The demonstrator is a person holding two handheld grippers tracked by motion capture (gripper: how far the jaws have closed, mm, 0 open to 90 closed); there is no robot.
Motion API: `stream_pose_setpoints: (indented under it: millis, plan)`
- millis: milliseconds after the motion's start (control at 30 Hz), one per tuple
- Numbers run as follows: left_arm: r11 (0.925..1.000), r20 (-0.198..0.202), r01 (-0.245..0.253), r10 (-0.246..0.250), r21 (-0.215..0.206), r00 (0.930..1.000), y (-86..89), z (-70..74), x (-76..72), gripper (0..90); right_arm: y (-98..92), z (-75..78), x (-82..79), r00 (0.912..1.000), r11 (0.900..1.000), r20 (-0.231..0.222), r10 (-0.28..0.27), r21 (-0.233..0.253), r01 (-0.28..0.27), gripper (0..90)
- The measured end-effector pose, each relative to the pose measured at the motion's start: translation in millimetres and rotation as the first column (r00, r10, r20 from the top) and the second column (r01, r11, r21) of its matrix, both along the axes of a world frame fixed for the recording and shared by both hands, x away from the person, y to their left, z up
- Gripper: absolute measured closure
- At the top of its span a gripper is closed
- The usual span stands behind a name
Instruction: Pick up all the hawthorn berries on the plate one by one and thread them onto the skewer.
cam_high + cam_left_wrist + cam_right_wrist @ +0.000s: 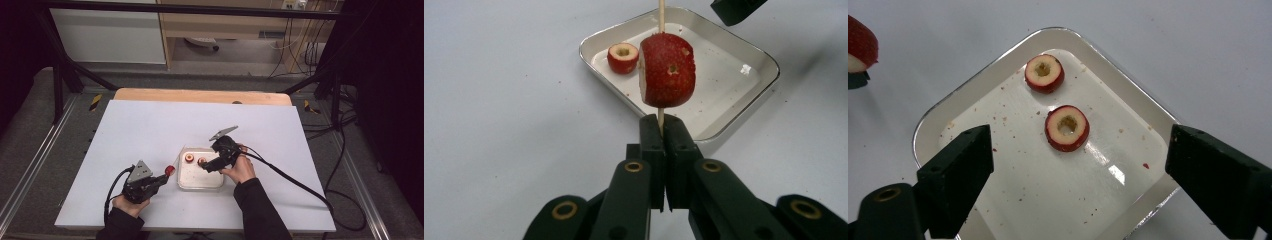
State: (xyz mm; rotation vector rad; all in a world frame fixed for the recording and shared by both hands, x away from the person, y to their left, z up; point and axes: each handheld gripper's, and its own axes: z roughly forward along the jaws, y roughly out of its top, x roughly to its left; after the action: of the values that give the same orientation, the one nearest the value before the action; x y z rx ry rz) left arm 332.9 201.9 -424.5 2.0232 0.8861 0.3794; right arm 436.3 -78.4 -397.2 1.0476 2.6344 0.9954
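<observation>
Left gripper view cuts off the skewer (661,12) clamped by the left hand-held gripper (663,131); right hand-held gripper (1078,165) gapes.

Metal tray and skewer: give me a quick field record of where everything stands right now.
left gripper: shut on thin wooden skewer
on skewer: one red cored fruit piece
right gripper: open, above shallow square metal tray
in tray: two red cored fruit rings, far ring and near ring, lying apart
table: white tabletop

White table (150,130), floor cables (345,150)
</observation>
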Motion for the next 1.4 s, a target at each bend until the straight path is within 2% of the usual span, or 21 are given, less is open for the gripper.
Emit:
stream_pose_setpoints:
  millis: [167, 333, 467, 633, 900, 1167, 1200, 1400]
  plan:
    - [1.0, 0.0, -0.004, 0.004, 0.005, 1.0, 1.4, -0.7, 1.2, 88.0, 15.3, -0.5, 11.7, 0.9983, 0.994, -0.045, 0.036, -0.097, -0.04, 17.8]
    - [0.9999, 0.0, -0.011, 0.011, 0.007, 0.9999, 3.1, -1.2, 2.3, 88.0, 27.8, -4.4, 20.8, 0.9954, 0.99, -0.08, 0.052, -0.125, -0.062, 24.4]
    - [0.9999, 0.002, -0.011, 0.011, 0.009, 0.9999, 4.1, -1.0, 2.4, 88.0, 34.7, -8.0, 28.3, 0.9936, 0.984, -0.099, 0.053, -0.165, -0.069, 30.4]
    - [0.9998, -0.002, -0.015, 0.015, 0.009, 0.9999, 4.9, -1.2, 3.0, 88.0, 40.4, -10.4, 33.3, 0.9903, 0.979, -0.13, 0.049, -0.188, -0.073, 39.1]
    - [0.9999, -0.005, -0.009, 0.009, 0.014, 0.9999, 3.6, -1.5, 2.8, 88.0, 46.2, -12.5, 36.9, 0.9848, 0.974, -0.17, 0.038, -0.215, -0.075, 48.2]
    - [0.9999, -0.004, -0.004, 0.005, 0.014, 1.0, 2.4, -1.6, 2.3, 88.0, 45.9, -13.4, 39.1, 0.9762, 0.976, -0.216, 0.017, -0.21, -0.063, 55.4]
    - [0.9999, -0.004, -0.005, 0.005, 0.013, 1.0, 2.4, -1.6, 2.3, 88.0, 46.3, -13.4, 39.0, 0.973, 0.979, -0.231, 0.007, -0.199, -0.054, 56.0]
    - [0.9999, -0.003, -0.004, 0.004, 0.014, 1.0, 2.6, -1.4, 2.2, 88.0, 46.0, -16.3, 41.2, 0.9693, 0.978, -0.246, 0.007, -0.2, -0.058, 59.6]
